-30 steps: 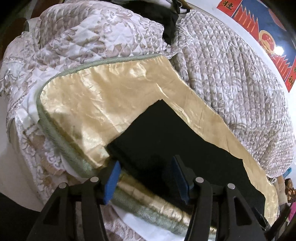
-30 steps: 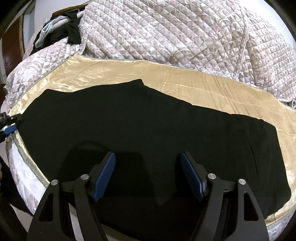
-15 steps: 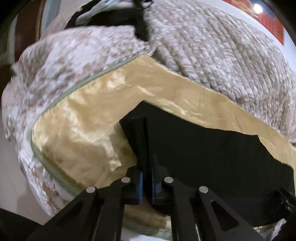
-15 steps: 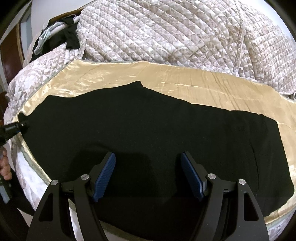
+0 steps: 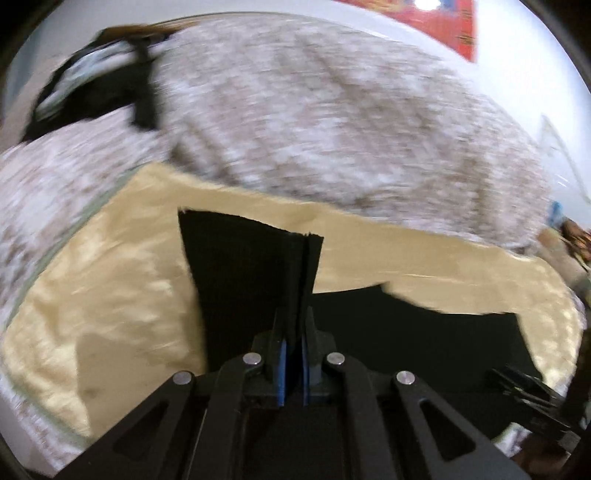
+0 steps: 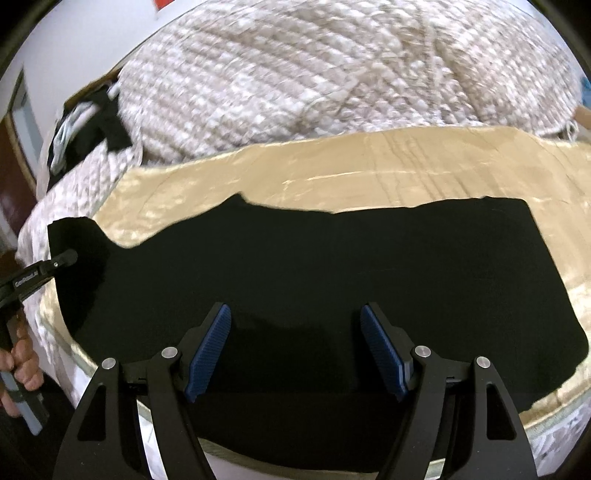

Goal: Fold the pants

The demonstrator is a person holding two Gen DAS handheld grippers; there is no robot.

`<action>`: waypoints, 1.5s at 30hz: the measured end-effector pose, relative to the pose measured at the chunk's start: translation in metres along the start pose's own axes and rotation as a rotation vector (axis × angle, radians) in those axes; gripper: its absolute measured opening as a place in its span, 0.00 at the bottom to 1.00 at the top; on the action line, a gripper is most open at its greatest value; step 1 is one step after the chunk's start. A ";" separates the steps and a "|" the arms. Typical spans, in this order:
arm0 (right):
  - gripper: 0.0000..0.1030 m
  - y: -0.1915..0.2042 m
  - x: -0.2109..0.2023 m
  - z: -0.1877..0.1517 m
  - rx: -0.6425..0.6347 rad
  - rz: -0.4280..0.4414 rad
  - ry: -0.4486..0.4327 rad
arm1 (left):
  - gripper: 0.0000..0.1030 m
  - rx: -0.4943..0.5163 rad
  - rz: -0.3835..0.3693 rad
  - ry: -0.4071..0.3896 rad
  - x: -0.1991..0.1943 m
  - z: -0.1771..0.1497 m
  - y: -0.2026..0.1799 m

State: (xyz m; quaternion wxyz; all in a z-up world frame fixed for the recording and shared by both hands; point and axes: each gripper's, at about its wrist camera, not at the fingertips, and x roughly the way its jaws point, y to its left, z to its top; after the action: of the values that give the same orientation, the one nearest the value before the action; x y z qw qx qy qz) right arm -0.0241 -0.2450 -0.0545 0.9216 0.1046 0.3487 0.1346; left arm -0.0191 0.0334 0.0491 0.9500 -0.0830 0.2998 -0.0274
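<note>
Lower centre, left wrist view: left gripper [image 5: 292, 363] with blue pads [image 5: 282, 369] pressed nearly together, clamped on a raised end of the black pants [image 5: 251, 273]. Pinched cloth standing upright from the jaws toward mid-frame, its top edge straight and cut by a narrow vertical slit. Remainder of the garment spread flat toward lower right over a gold satin sheet [image 5: 110, 314]. Upper half: grey-white quilted blanket [image 5: 332, 122], strongly motion-blurred. Upper left: dark clothing pile [image 5: 96, 96] resting on the blanket. Top right: red wall poster [image 5: 443, 22], details unreadable. Lower right edge: black frame of the right gripper [image 5: 532, 391], partly cut off.

Lower centre, right wrist view: right gripper [image 6: 295, 347] with ribbed blue pads [image 6: 208, 350] set wide apart, nothing between them, poised above the near part of the pants [image 6: 332, 266]. Garment lying lengthwise across mid-frame, flat on the satin sheet [image 6: 406, 166], with its left end lifted off the surface. Left edge: left gripper [image 6: 68, 256] closed on that lifted end; below it, the person's left hand [image 6: 22, 365] wrapped round the tool handle. Upper half: quilted blanket [image 6: 332, 74] heaped behind the sheet. Upper left: clothing pile [image 6: 88, 122] between the blanket folds.
</note>
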 end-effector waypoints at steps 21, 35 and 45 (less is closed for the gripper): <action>0.71 -0.046 -0.021 0.004 0.158 0.096 -0.042 | 0.29 0.150 -0.431 0.219 0.019 -0.047 -0.076; 0.59 0.003 0.056 0.019 0.076 0.281 0.135 | 0.35 0.006 -0.132 0.205 0.076 -0.040 0.004; 0.10 -0.003 0.081 0.026 0.170 0.372 0.187 | 0.35 -0.029 -0.102 0.206 0.078 -0.043 0.017</action>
State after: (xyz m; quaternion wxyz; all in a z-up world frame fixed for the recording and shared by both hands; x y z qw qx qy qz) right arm 0.0526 -0.2242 -0.0861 0.8325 0.2316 0.4172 0.2815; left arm 0.0204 0.0364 -0.0324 0.9102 -0.1088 0.3917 -0.0795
